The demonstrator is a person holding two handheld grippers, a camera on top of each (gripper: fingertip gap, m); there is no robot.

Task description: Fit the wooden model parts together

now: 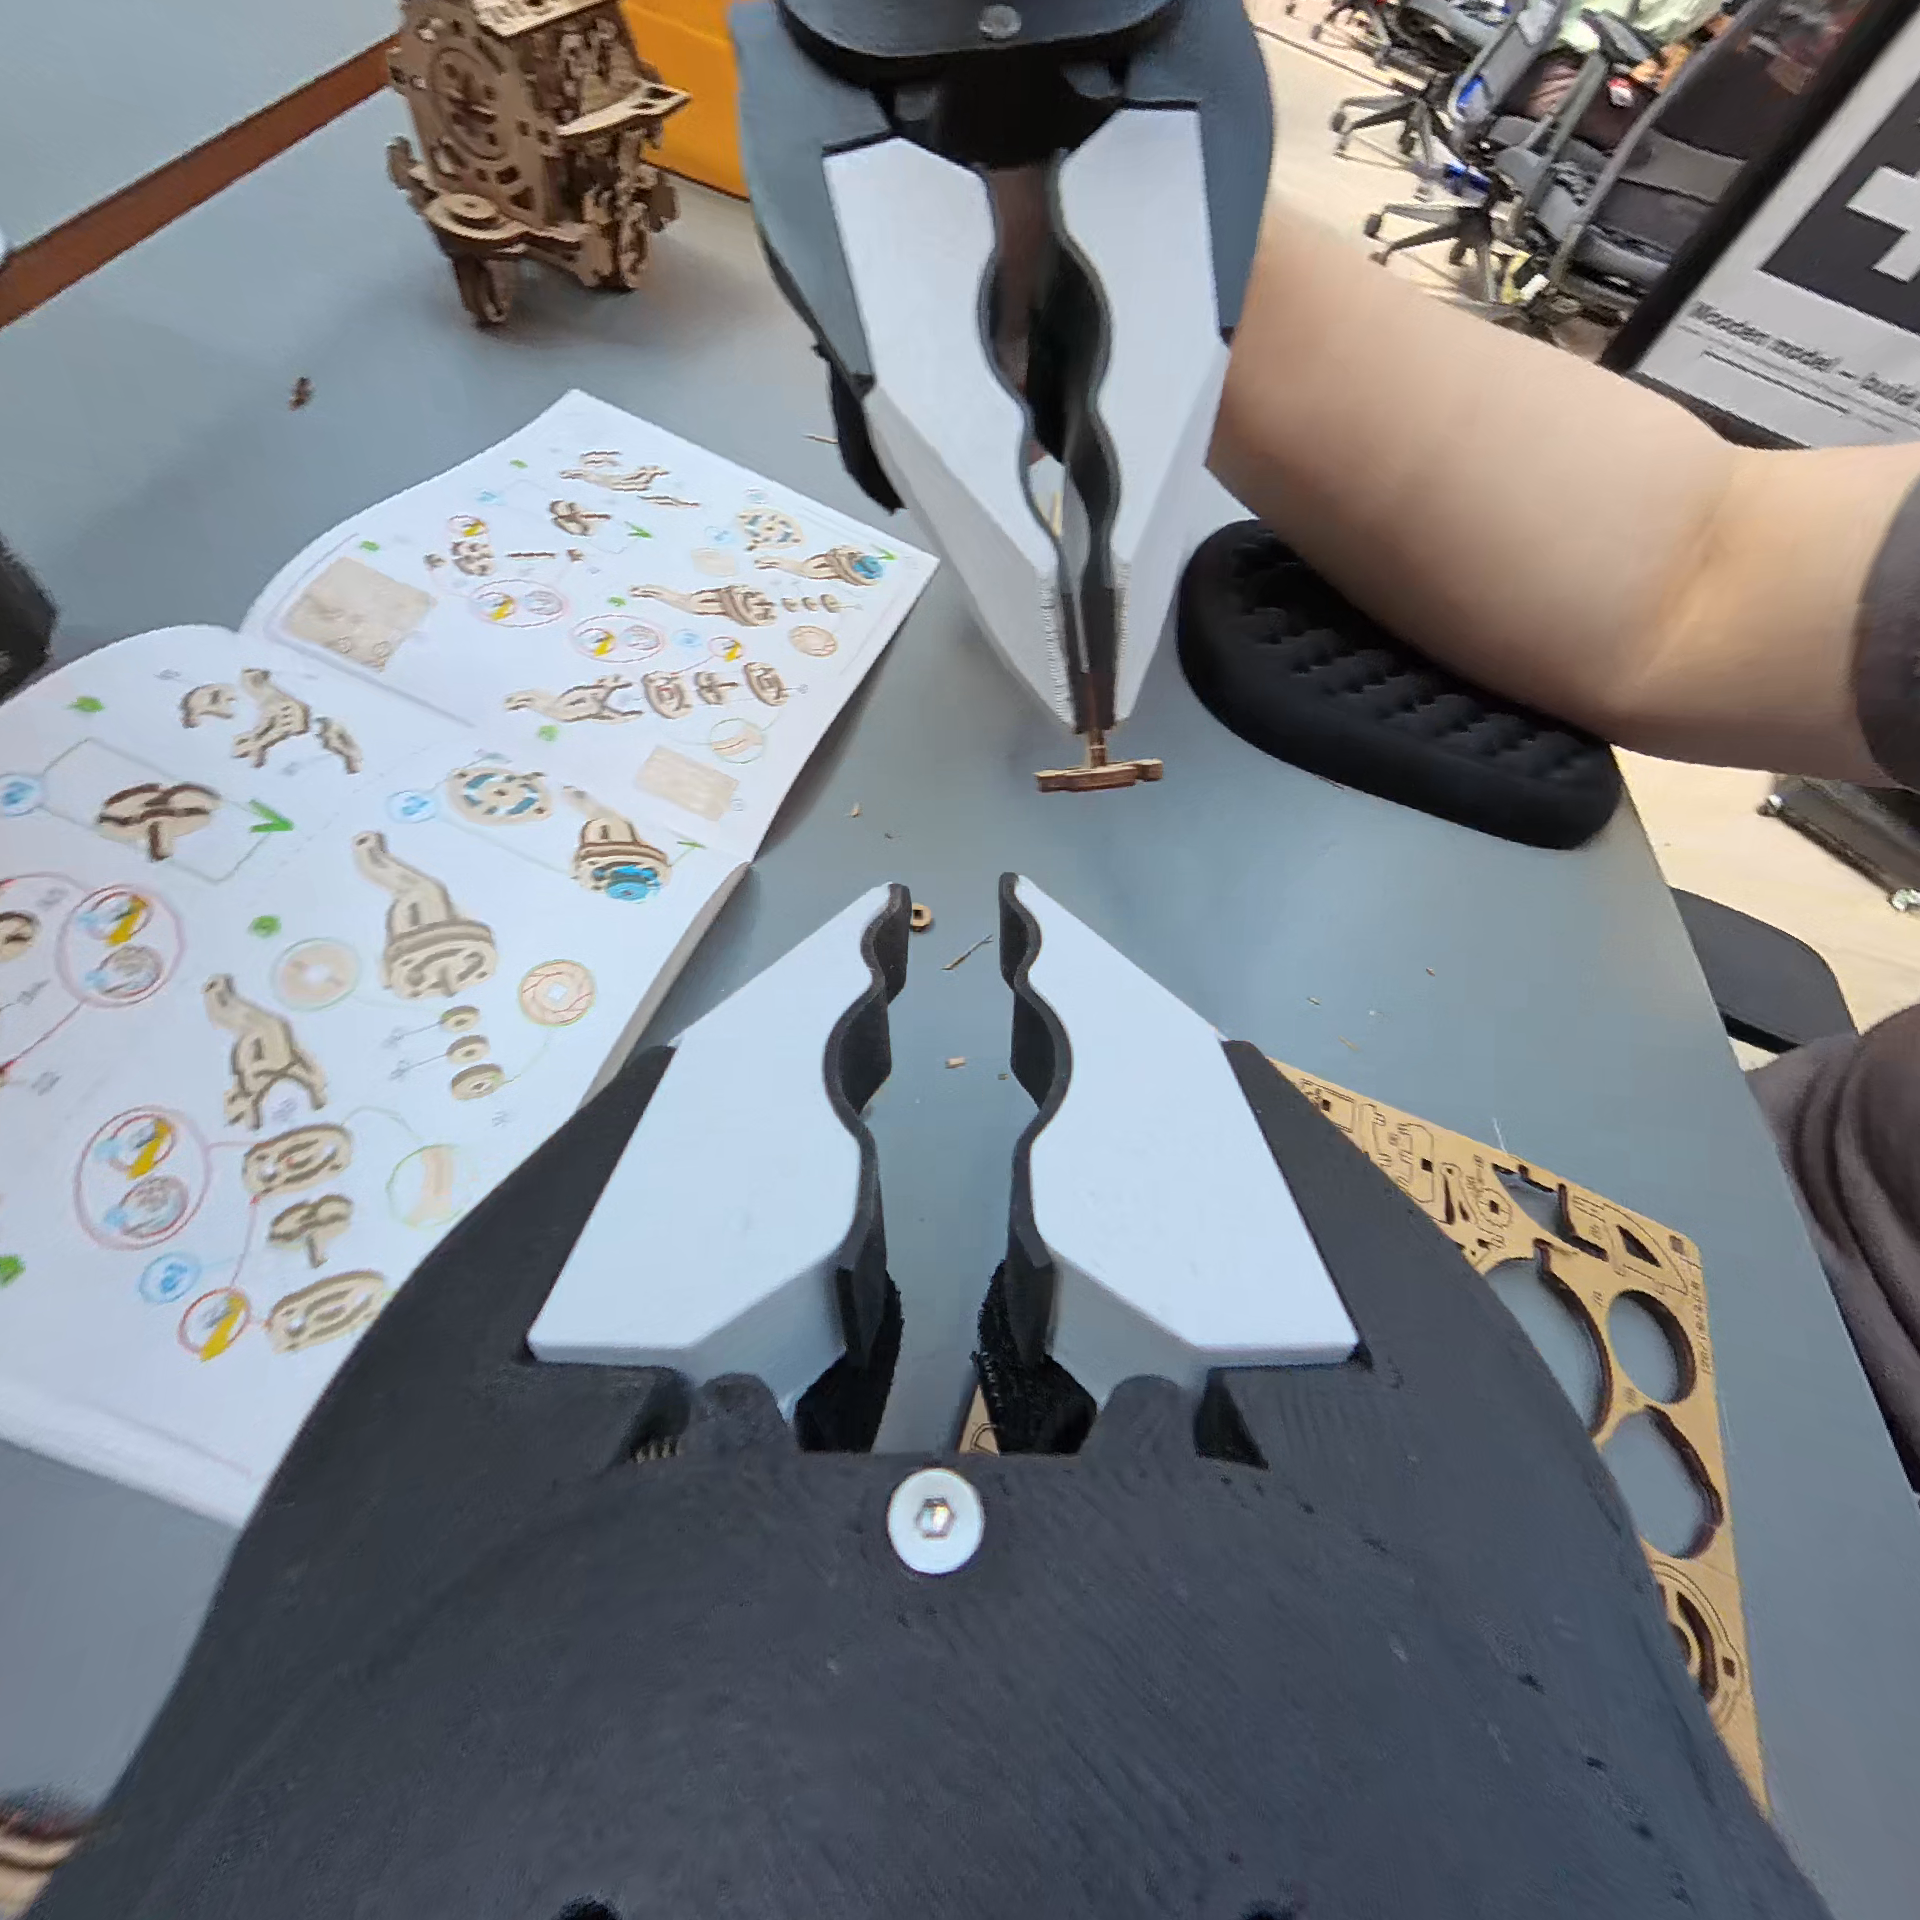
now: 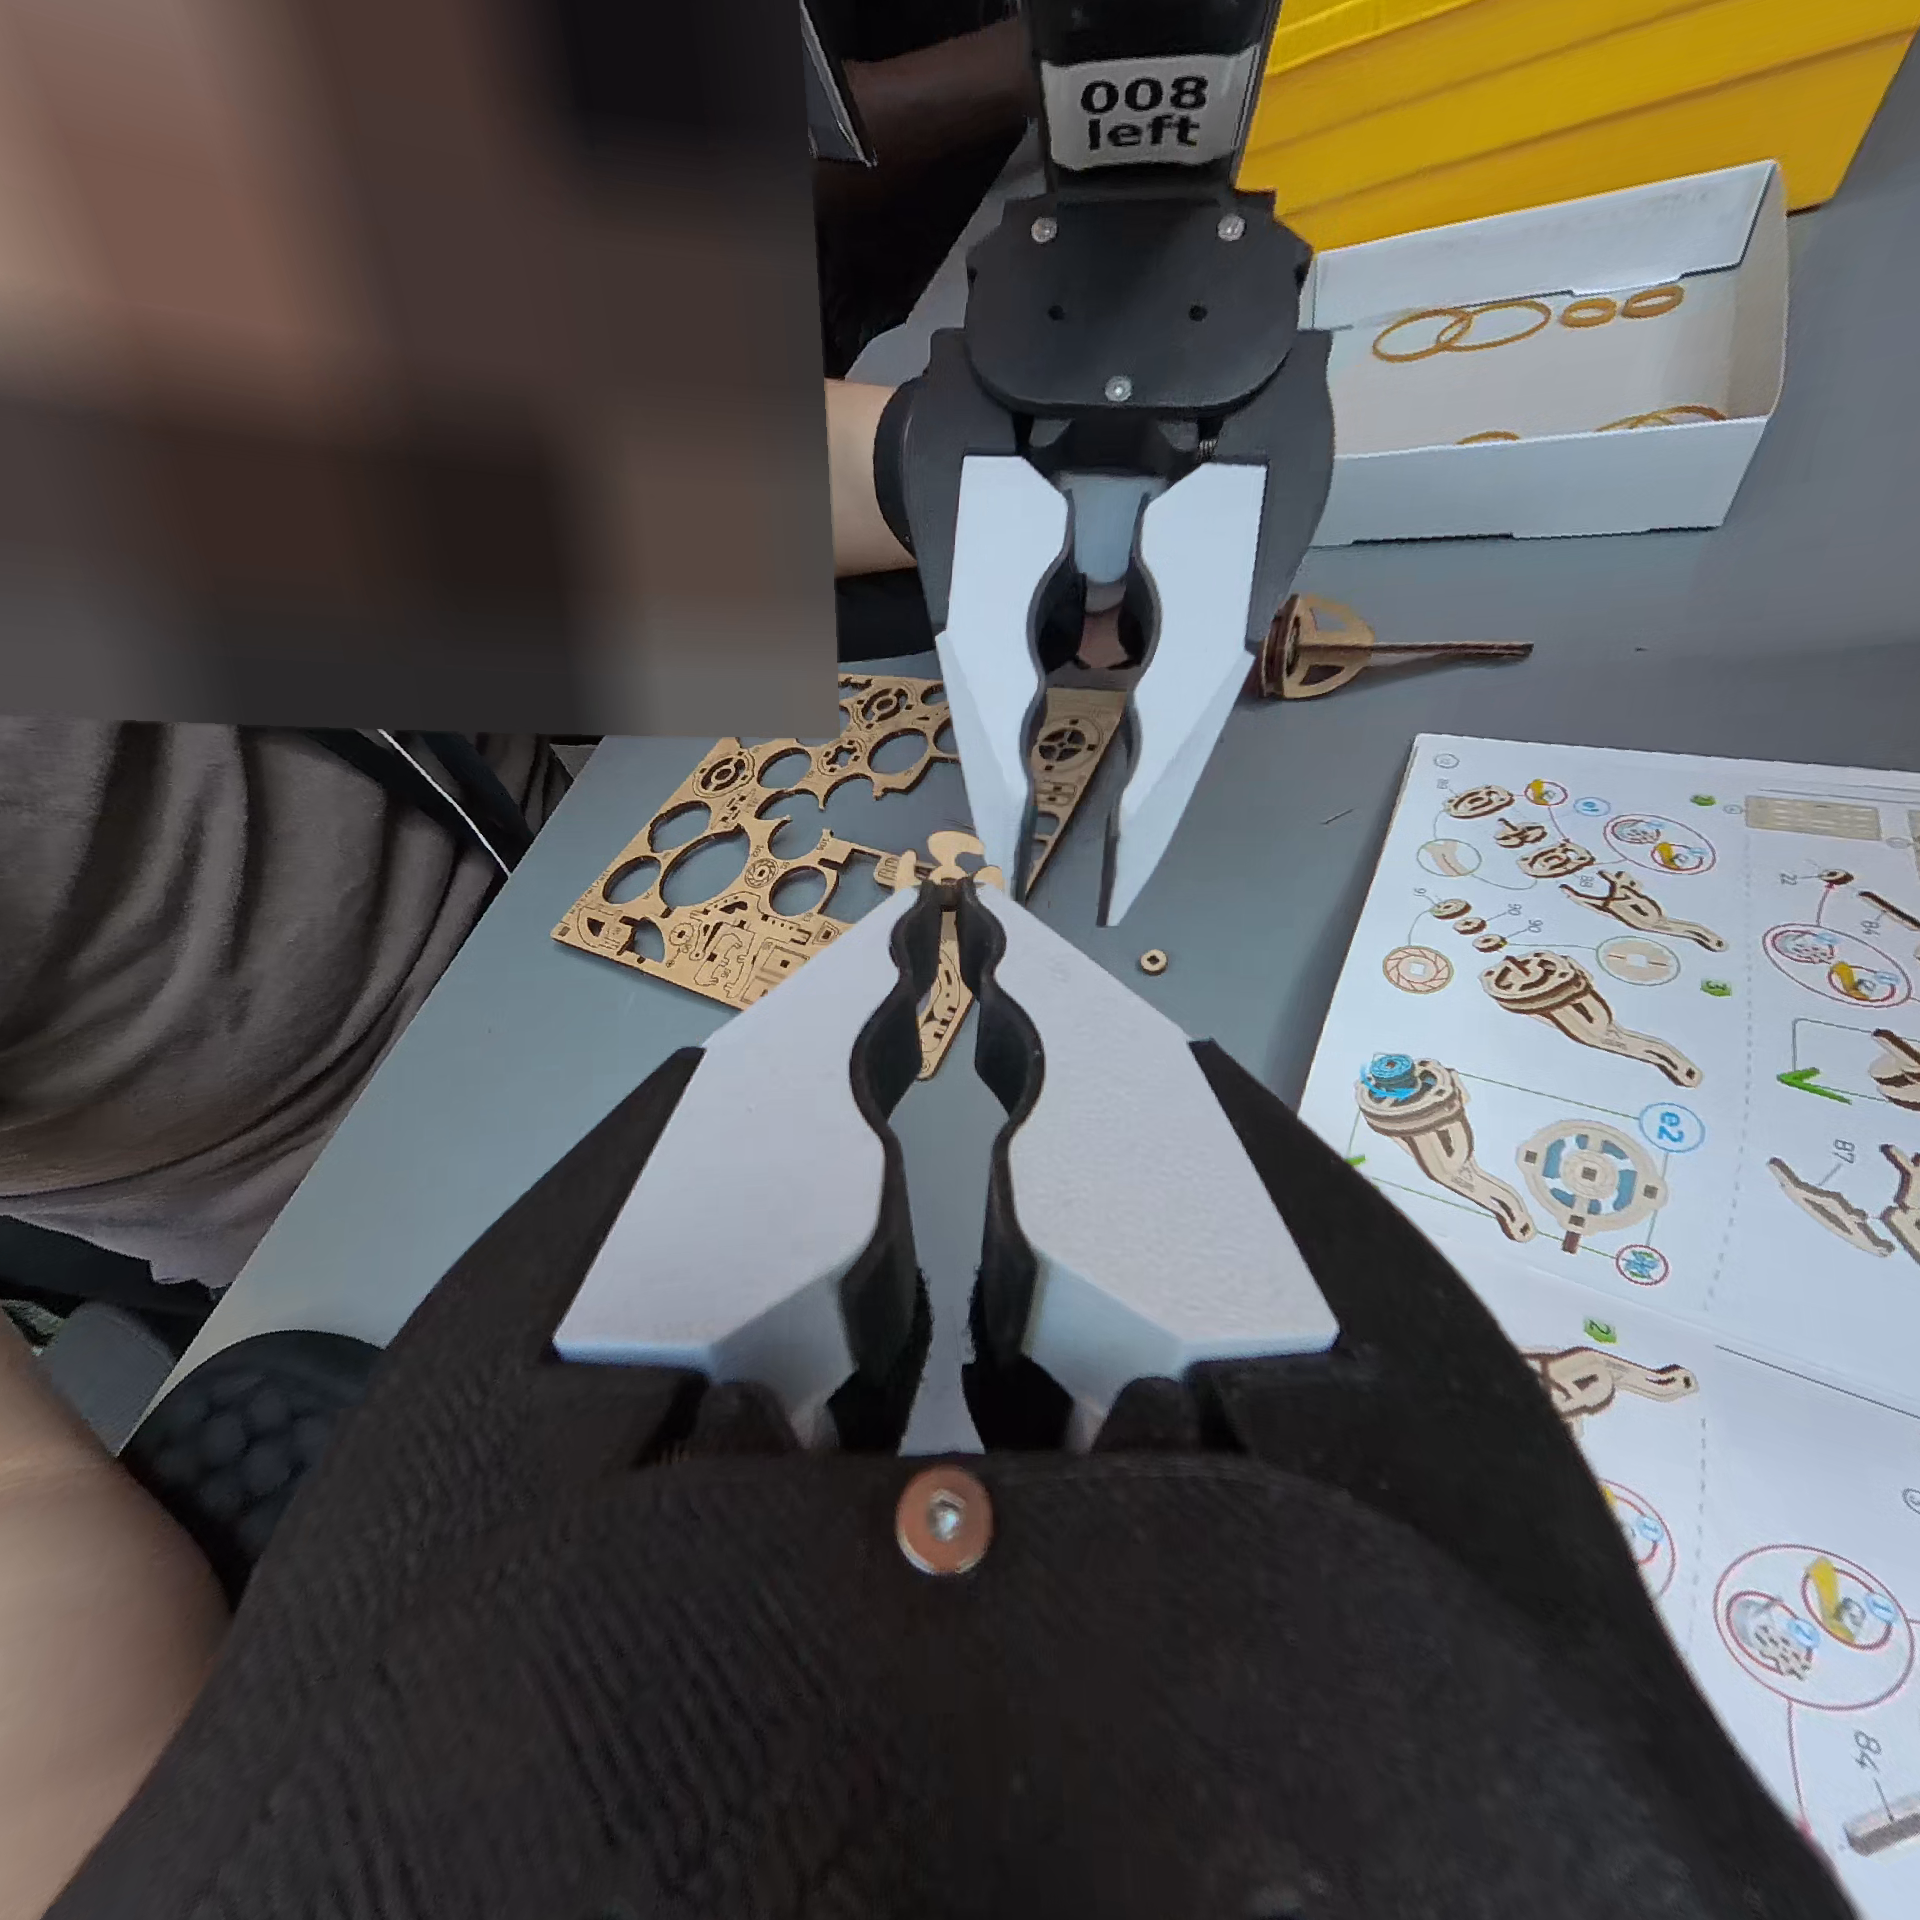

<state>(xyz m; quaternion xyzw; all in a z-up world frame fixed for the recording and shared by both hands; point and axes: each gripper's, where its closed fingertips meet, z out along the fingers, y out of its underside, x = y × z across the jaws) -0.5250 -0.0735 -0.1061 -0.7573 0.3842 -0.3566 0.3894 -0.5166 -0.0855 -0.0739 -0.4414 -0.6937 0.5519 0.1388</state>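
Note:
My right gripper [image 1: 1088,717] comes in from the far side of the left wrist view, shut on the stem of a small T-shaped wooden part [image 1: 1098,772]. The part's crossbar hangs just above the grey table [image 1: 1351,935]. In the right wrist view the same gripper [image 2: 951,891] holds the part [image 2: 951,854] at its tips. My left gripper [image 1: 948,891] is open and empty, its tips close in front of the part. It also shows in the right wrist view [image 2: 1065,902]. A tiny wooden washer [image 1: 921,916] lies on the table between its fingertips and shows again in the right wrist view [image 2: 1151,961].
An open instruction booklet [image 1: 416,883] lies on the left. A punched-out plywood sheet [image 1: 1558,1299] lies under my left gripper. A black wrist pad [image 1: 1392,686] supports a forearm. A built wooden model [image 1: 530,145] stands far left. A white box [image 2: 1538,436] of rubber bands, a yellow bin [image 2: 1558,94] and a wooden cone assembly [image 2: 1320,644] sit behind. Left and right tips are no more than a few centimetres apart. From either gripper's tips it is about 30 centimeters to the built wooden model [image 1: 530,145].

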